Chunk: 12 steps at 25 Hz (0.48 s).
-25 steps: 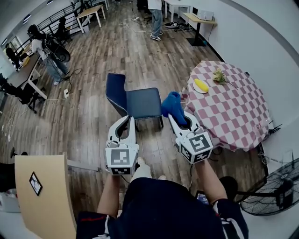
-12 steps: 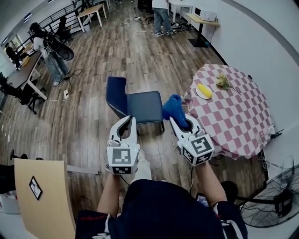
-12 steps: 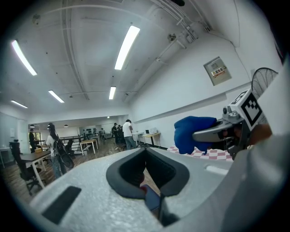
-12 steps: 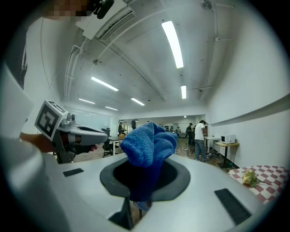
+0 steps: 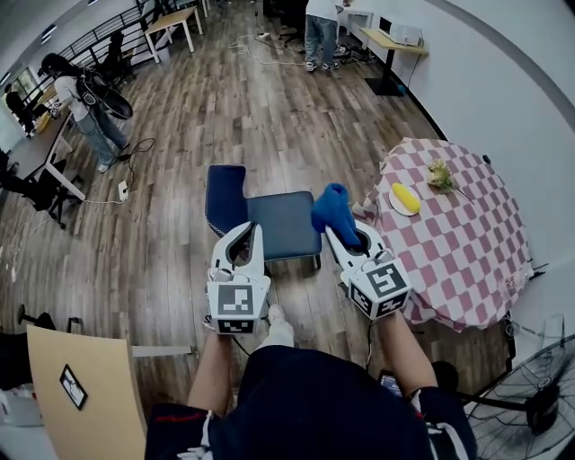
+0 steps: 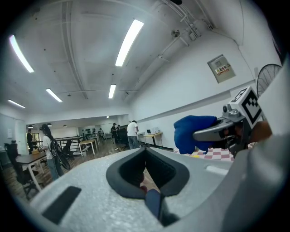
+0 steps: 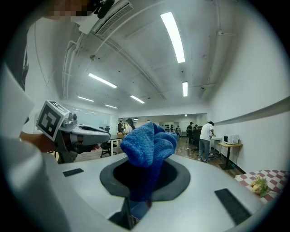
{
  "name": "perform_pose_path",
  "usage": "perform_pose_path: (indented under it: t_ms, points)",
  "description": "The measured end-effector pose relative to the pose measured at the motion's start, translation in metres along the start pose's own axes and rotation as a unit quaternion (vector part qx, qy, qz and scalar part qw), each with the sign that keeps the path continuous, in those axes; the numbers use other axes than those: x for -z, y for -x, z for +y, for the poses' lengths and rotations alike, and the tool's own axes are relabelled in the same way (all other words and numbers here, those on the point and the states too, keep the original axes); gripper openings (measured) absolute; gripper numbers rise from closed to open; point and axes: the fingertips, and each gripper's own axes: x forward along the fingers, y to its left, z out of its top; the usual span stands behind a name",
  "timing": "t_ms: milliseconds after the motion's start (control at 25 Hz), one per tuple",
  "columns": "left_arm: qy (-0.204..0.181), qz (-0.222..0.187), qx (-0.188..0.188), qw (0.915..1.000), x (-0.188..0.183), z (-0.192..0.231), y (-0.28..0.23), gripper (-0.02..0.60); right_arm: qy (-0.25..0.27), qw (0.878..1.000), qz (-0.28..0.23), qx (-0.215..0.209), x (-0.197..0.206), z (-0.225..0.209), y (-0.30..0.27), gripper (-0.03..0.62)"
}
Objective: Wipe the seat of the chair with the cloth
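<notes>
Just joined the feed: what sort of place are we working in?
Likely an open office or lab: plank floor, work desks with people nearby, and a checked round table beside the blue chair.

one blue chair (image 5: 286,226), one cloth (image 5: 333,210), two tools (image 5: 254,232) (image 5: 345,235)

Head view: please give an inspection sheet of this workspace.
Surface: blue chair seat, nothing on it.
Job's things: blue cloth in the right tool, not yet on the seat.
Clutter: plate with a yellow thing and a plant sprig on the checked table.
Grippers: left tool shut, empty; right tool shut on the cloth.
Cables: loose cable on the floor by a power strip.
Surroundings: wooden floor, people at desks, fan.
</notes>
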Motion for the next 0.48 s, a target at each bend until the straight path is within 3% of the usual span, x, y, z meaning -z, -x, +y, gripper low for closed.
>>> perform_pose_path:
  t_ms: [480]
  points:
    - [0.005, -0.002, 0.009, 0.9999, 0.006, 0.105, -0.09, 0.015, 0.006, 1.0, 0.015, 0.0, -0.017, -0.022, -0.139, 0.048]
